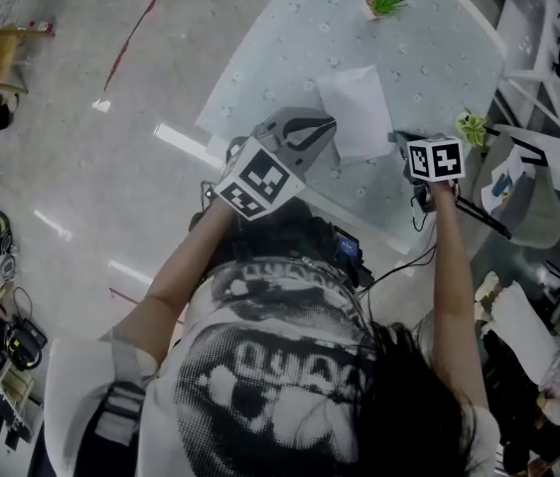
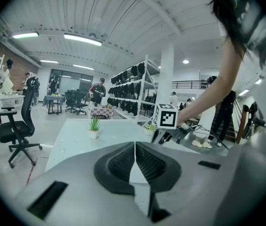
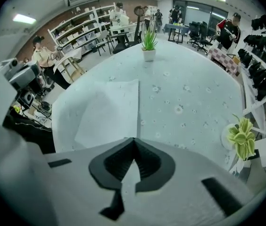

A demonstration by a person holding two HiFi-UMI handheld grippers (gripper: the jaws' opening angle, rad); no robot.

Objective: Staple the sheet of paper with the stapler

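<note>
A white sheet of paper [image 1: 354,112] lies flat on the pale spotted table [image 1: 439,58]; in the right gripper view the sheet [image 3: 107,112] sits just beyond the jaws, to the left. My left gripper [image 1: 328,125] hovers at the paper's near-left edge, nearly level, and its jaws [image 2: 135,144] are shut with nothing visible between them. To the right of the sheet, my right gripper [image 1: 406,147] points steeply down at the table near the front edge. Its jaws [image 3: 134,140] are shut and hold nothing. The left gripper view shows the right gripper [image 2: 163,136] under its marker cube. I see no stapler in any view.
A small potted plant [image 1: 387,3] stands at the table's far side and a pale green one [image 1: 474,127] at its right edge. A chair with a cap and a bag [image 1: 523,192] is beside the table on the right. Shelving racks [image 2: 133,91] and office chairs [image 2: 15,124] stand beyond.
</note>
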